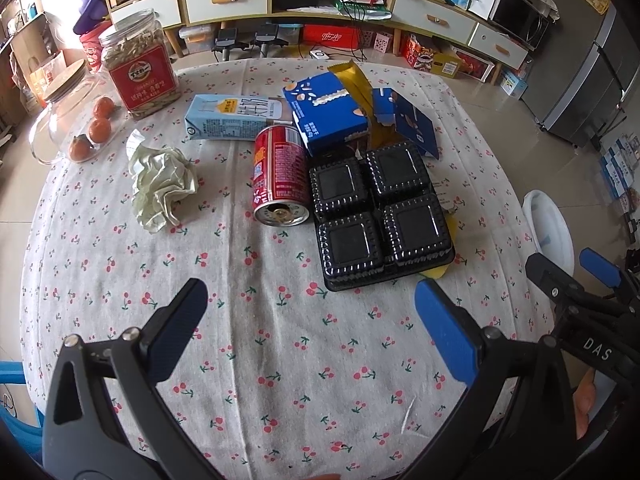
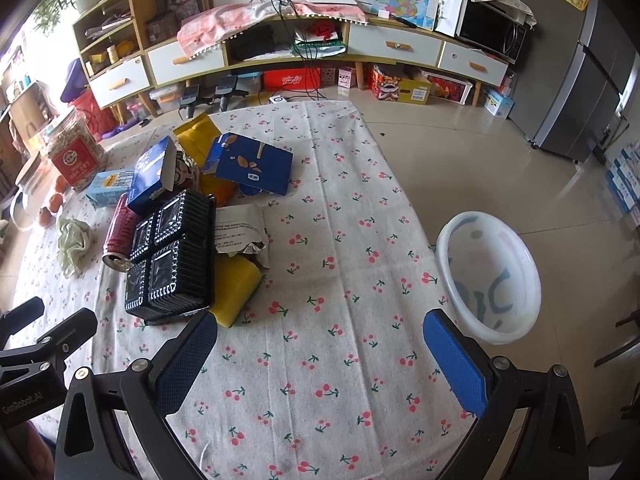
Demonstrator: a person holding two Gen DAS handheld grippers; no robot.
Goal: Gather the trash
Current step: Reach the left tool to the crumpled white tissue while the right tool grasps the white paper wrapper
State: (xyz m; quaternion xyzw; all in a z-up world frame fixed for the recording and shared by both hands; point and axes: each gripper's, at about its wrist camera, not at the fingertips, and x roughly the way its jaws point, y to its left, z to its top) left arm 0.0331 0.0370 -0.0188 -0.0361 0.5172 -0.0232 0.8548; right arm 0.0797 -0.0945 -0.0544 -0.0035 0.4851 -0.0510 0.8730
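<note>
Trash lies on the cherry-print table [image 1: 280,360]: a crumpled paper ball [image 1: 162,184], a red can [image 1: 279,176] on its side, a black plastic tray [image 1: 380,212], a milk carton [image 1: 236,117], blue boxes [image 1: 328,114] and yellow wrappers [image 1: 352,76]. The right wrist view shows the tray [image 2: 172,256], a yellow wrapper [image 2: 236,292], a torn paper [image 2: 240,232] and a blue box [image 2: 252,166]. My left gripper [image 1: 312,320] is open and empty, short of the can and tray. My right gripper [image 2: 320,356] is open and empty over bare cloth.
A white plastic basin [image 2: 490,276] stands on the floor off the table's right edge, also in the left view [image 1: 550,228]. A nut jar [image 1: 138,66] and a glass jar with oranges [image 1: 76,120] stand at the far left. Cabinets [image 2: 280,52] line the far wall.
</note>
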